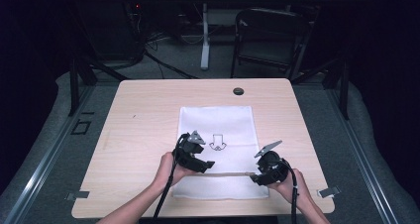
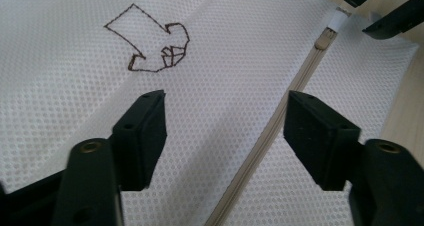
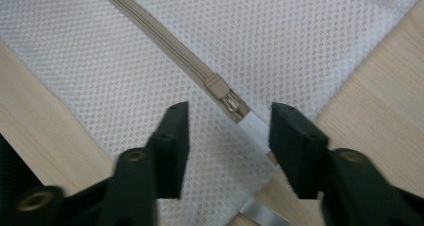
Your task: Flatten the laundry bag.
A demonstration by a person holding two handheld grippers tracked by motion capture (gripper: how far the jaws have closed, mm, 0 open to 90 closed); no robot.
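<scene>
A white mesh bag [image 1: 218,120] lies flat on the wooden table [image 1: 143,120], with a brown stitched arrow figure [image 1: 217,143] [image 2: 150,41] in its middle. A beige zipper [image 1: 230,174] [image 2: 300,76] crosses the bag near the front edge. My left gripper [image 1: 208,164] [image 2: 225,106] hangs just above the mesh at the zipper's left part, open, the zipper line running between its jaws. My right gripper [image 1: 255,177] [image 3: 227,121] is open at the zipper's right end. The zipper slider [image 3: 220,86] and a white end tab [image 3: 252,126] lie between its jaws, untouched.
A round cable hole [image 1: 238,91] sits at the table's far edge. Metal clips [image 1: 77,195] [image 1: 329,191] stand at the front corners. A dark folding chair [image 1: 270,35] and a white desk leg [image 1: 204,35] are behind the table. Bare wood flanks the bag.
</scene>
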